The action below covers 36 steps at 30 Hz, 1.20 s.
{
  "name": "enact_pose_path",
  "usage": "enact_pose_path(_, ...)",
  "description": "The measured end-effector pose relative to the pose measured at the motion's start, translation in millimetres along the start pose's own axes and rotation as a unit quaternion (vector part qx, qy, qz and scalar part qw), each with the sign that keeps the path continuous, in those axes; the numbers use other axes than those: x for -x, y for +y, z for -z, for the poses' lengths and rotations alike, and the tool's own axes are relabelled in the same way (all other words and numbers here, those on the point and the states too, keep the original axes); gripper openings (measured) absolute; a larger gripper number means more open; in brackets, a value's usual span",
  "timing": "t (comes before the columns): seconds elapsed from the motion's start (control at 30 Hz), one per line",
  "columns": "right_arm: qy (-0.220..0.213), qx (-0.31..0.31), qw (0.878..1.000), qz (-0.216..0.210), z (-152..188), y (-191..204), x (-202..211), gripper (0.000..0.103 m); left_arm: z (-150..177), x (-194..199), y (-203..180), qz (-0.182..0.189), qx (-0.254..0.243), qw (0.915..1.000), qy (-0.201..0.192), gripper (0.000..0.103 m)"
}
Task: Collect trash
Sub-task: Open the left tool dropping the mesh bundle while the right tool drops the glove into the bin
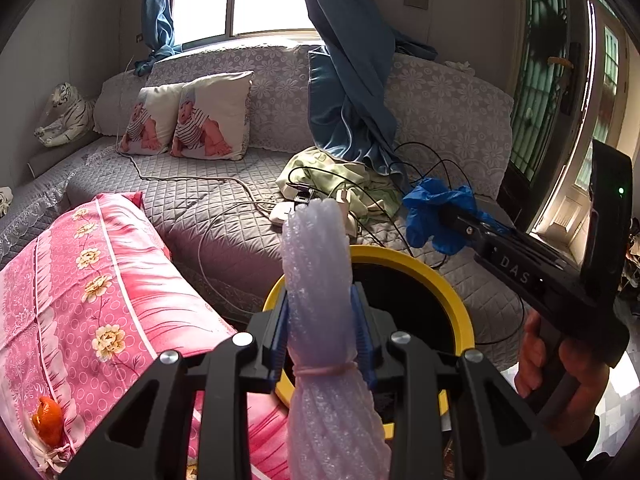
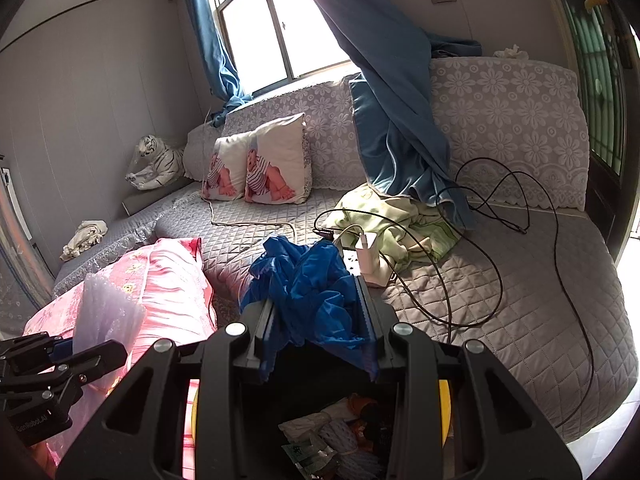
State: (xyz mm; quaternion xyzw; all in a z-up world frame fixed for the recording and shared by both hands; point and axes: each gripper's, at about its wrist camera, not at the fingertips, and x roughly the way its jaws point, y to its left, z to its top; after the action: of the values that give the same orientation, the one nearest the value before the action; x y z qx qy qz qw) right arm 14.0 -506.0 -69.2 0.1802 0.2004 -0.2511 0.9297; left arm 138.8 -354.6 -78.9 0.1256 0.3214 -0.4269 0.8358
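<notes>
Left fingers (image 1: 324, 320) clamp a bubble wrap roll (image 1: 316, 264); right fingers (image 2: 316, 312) clamp a blue glove (image 2: 308, 280), both over the yellow-rimmed bin (image 1: 452, 292).

blue glove (image 2: 316, 284), yellow-rimmed bin (image 1: 416, 264), pink floral pillow (image 1: 100, 280)

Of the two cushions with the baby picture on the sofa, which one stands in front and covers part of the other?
The right cushion stands in front; its left edge overlaps the left cushion, which sits nearer the toy tiger.
</notes>
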Motion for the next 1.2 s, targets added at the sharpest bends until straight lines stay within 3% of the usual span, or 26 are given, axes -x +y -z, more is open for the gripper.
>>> enact_pose_path(0.6, 0.021, -0.012, 0.999, 0.023, -3.2, -15.8, -20.3, 0.032, 4.2, -58.4, -8.7, 0.026, 0.005, 0.9981, 0.056, 0.028)
enact_pose_path(0.67, 0.02, -0.011, 0.999, 0.026, -4.9, -17.3, -20.0, 0.033, 5.7, -63.5, -7.5, 0.027, 0.009, 0.9977, 0.061, 0.028)
enact_pose_path(0.77, 0.014, -0.022, 0.999, 0.022, -6.6, -21.4, -18.0, 0.045, 7.9, -68.8, -1.9, 0.03, 0.015, 0.9973, 0.066, 0.029)
enact_pose_path(0.83, 0.011, -0.025, 0.999, 0.028, -7.4, -24.0, -17.2, 0.048, 9.1, -70.9, 2.7, 0.037, 0.025, 0.9967, 0.068, 0.034)
enact_pose_path(0.93, 0.008, -0.035, 0.999, 0.029, -8.2, -27.7, -15.4, 0.054, 9.9, -71.3, 9.7, 0.037, 0.044, 0.996, 0.069, 0.05)
enact_pose_path(1.2, -0.002, -0.025, 0.999, 0.025, -14.2, -18.8, -3.4, 0.054, 8.0, -59.6, 30.7, 0.029, 0.069, 0.9954, 0.06, 0.051)
